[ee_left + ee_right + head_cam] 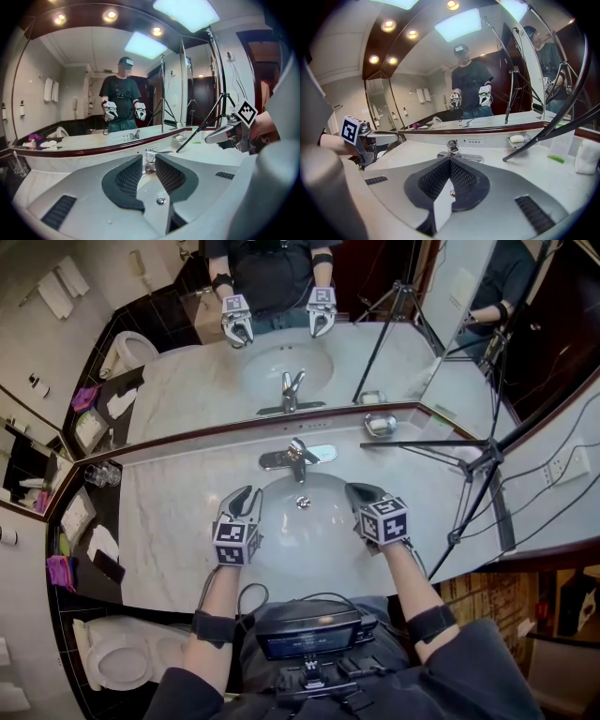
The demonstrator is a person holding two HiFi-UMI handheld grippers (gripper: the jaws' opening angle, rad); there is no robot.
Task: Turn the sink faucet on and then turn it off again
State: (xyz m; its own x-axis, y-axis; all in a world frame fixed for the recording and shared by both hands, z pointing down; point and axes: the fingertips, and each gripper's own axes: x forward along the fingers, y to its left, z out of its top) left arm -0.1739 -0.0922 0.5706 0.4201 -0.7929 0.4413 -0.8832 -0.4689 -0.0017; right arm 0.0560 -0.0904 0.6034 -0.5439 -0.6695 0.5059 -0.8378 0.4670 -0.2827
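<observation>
Behind the basin (pixel 281 535), faucet (pixel 297 458) — spout pointing out over it

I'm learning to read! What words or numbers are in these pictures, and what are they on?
Nothing here can be read clearly.
Small label behind the faucet: print too small to read.
White card at the far right of the right gripper view: too blurred to read.
Cubes on the left hand-held gripper and right hand-held gripper: square patterns only, no letters.
</observation>
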